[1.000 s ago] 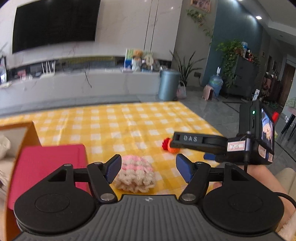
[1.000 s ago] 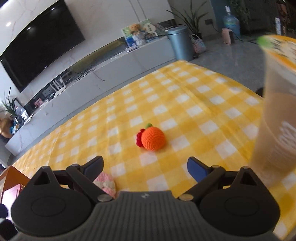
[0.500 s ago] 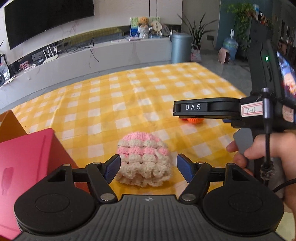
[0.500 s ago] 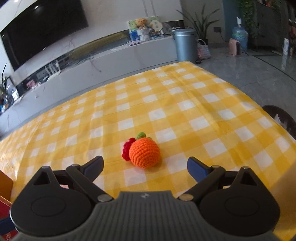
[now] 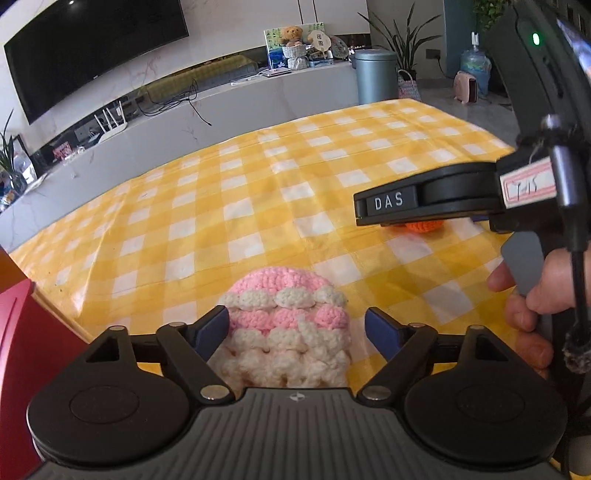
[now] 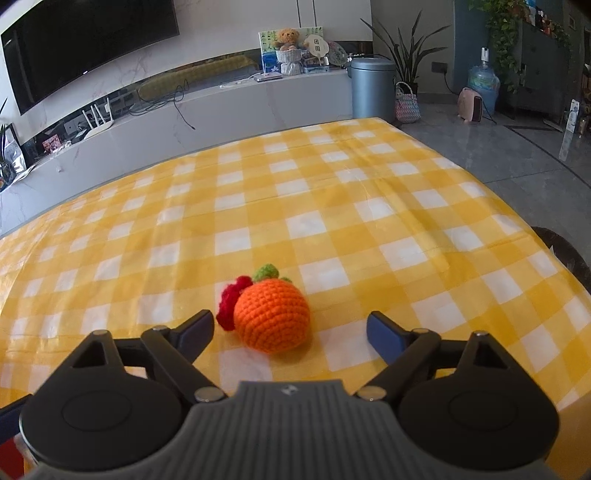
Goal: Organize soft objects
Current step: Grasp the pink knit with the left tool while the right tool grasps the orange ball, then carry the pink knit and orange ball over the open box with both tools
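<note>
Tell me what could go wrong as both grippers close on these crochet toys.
The left gripper sits low around the pink toy, so its fingers may snag loose yarn or the tablecloth. The orange toy lies off-centre in the right gripper, so it may roll away.

Domestic living room. A large wall-mounted television (image 6: 88, 48) hangs on a marble-look wall above a long, low white media console (image 6: 184, 122), which carries a white Wi-Fi router (image 6: 98, 123), loose cables and a teddy bear (image 6: 289, 38) seated in a small basket. At the console's right end stand a grey lidded waste bin (image 6: 373, 90), a leafy potted plant (image 6: 408, 55) and a woven basket bag (image 6: 407, 105). Farther right, on the polished grey tile floor (image 6: 517, 155), are a blue water jug (image 6: 483, 83) and a small pink heater (image 6: 470, 105), beside a dark cabinet with trailing greenery (image 6: 506, 33). The foreground bench is covered with a yellow-and-white checked tablecloth (image 6: 332, 192), typical of a home table.
</note>
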`<action>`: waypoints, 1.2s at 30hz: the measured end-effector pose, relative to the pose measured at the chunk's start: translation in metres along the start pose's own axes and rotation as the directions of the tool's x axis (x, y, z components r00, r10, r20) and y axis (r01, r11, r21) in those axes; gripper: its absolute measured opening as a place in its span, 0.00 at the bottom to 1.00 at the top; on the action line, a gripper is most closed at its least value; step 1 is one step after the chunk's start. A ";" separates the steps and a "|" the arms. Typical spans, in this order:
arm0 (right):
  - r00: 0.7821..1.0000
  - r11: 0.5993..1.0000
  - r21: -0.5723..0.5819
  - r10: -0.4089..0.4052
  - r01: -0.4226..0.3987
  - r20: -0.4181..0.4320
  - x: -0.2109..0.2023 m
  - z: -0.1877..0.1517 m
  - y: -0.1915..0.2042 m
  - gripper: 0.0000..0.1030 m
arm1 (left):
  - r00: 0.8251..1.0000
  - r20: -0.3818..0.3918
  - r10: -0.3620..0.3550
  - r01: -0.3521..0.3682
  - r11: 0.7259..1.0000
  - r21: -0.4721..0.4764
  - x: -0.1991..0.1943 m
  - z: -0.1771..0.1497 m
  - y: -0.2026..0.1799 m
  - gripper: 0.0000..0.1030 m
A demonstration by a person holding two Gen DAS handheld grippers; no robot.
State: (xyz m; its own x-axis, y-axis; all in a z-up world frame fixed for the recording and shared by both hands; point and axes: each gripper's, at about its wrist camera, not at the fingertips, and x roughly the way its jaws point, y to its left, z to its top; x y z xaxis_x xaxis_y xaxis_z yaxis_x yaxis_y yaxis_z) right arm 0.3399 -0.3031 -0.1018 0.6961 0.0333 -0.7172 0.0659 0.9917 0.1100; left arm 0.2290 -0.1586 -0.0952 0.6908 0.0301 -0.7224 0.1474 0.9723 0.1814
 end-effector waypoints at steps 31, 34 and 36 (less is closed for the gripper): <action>0.993 0.998 -0.003 0.067 -0.067 0.098 -0.055 0.012 0.010 0.48 | 0.993 0.122 0.006 0.005 0.996 -0.092 -0.046 0.001 0.027 0.34; 0.989 0.997 0.004 0.082 -0.083 0.124 -0.066 0.010 0.005 0.48 | 0.988 0.154 -0.025 0.043 0.993 -0.113 -0.063 0.006 0.030 0.34; 0.986 0.996 -0.002 0.092 -0.093 0.139 -0.073 0.007 0.002 0.48 | 0.984 0.173 -0.049 0.071 0.990 -0.125 -0.074 0.009 0.033 0.34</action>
State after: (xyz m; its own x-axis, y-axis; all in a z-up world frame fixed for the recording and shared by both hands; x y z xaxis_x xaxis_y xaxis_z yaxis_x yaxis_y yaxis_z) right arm 0.2941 -0.3045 -0.0445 0.7916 0.1071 -0.6016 -0.0002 0.9846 0.1750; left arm 0.1893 -0.1314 -0.0297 0.7947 -0.0578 -0.6043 0.1065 0.9933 0.0451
